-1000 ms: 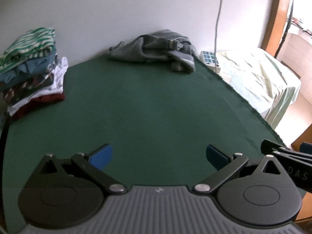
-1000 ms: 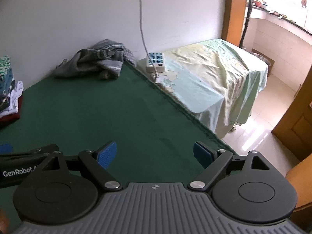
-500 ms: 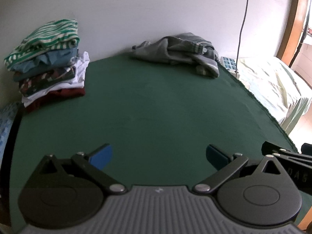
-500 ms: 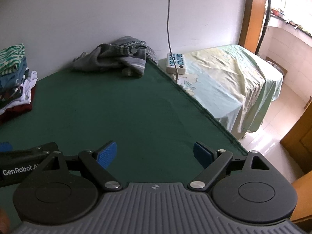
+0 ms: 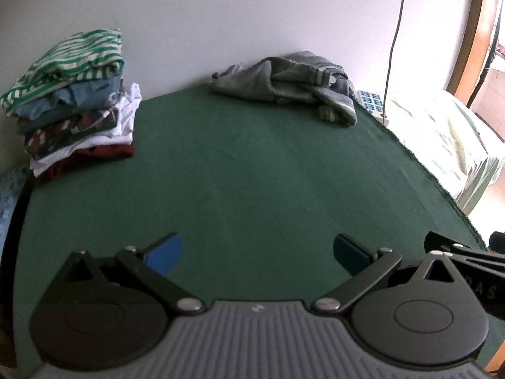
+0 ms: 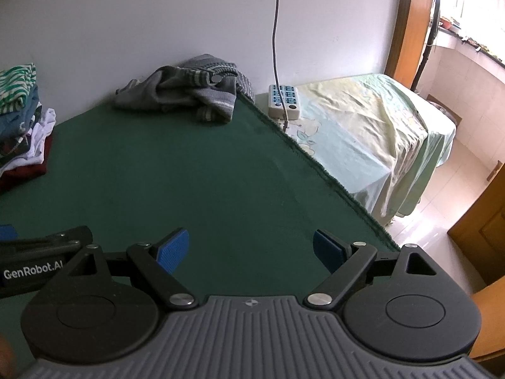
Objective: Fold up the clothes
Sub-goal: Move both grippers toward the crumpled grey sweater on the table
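- Panned left across both views since a second ago: folded stack (image 5: pixel 75 101) now fuller in frame, grey garment (image 5: pixel 290 85) shifted right of centre in left wrist view, bed (image 6: pixel 372 132) taking less of it.
- Garment itself unmoved, same crumpled heap at far edge of table (image 5: pixel 252 183), against the wall, near the far right corner.
- Means: likely lining up on the next piece to fold; no reach under way, garment well apart from both grippers.
- Long axis runs roughly left-right along the wall; thin flat end points left, bulky ribbed striped end hangs toward the right table edge. Sleeves vs. hem not separable.
- Left gripper (image 5: pixel 257 252): fingers spread wide, nothing between.
- Right gripper (image 6: pixel 251 248): fingers spread wide, empty too.
- Power strip (image 6: pixel 284 101) just beside garment on the bed, cable (image 6: pixel 276 31) running up the wall; snag risk when pulling the garment in.
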A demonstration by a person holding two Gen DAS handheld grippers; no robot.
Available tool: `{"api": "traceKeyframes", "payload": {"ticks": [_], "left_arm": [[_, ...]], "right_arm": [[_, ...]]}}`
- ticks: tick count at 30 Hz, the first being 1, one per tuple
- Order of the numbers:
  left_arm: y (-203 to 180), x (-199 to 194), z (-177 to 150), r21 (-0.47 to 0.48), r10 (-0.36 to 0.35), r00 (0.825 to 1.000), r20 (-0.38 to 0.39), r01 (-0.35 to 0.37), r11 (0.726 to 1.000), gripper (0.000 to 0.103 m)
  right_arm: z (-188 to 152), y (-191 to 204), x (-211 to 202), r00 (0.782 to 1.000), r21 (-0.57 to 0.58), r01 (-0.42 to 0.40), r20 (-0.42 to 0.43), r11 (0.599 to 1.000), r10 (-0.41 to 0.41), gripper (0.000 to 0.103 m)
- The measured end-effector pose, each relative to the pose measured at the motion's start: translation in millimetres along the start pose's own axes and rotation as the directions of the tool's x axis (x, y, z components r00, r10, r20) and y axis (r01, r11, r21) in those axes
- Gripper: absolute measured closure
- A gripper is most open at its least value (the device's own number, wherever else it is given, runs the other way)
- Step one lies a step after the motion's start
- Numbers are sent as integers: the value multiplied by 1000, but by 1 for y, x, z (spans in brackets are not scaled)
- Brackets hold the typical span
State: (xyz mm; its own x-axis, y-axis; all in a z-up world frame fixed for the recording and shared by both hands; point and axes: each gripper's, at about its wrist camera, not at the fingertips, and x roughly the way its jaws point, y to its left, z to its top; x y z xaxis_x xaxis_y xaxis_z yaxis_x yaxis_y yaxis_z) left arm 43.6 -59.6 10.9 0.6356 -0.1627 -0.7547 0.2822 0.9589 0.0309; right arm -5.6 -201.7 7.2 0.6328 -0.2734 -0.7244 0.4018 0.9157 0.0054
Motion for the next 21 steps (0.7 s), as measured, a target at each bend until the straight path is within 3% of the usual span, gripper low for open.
{"api": "traceKeyframes", "payload": {"ticks": [8, 13, 21], "left_arm": [[-1, 7, 9, 14, 4, 1000, 8, -4, 1000, 1], [-6, 11, 13, 28, 63, 998, 20, -64, 998, 1], [-18, 20, 22, -22, 100, 995, -3, -100, 995, 1]], "right_arm": [[6, 4, 5, 1000, -14, 15, 20, 1000, -14, 15], [12, 3, 9, 999, -12, -37, 25, 999, 37, 16], [25, -3, 23, 994, -86, -101, 28, 991, 103, 18]]}}
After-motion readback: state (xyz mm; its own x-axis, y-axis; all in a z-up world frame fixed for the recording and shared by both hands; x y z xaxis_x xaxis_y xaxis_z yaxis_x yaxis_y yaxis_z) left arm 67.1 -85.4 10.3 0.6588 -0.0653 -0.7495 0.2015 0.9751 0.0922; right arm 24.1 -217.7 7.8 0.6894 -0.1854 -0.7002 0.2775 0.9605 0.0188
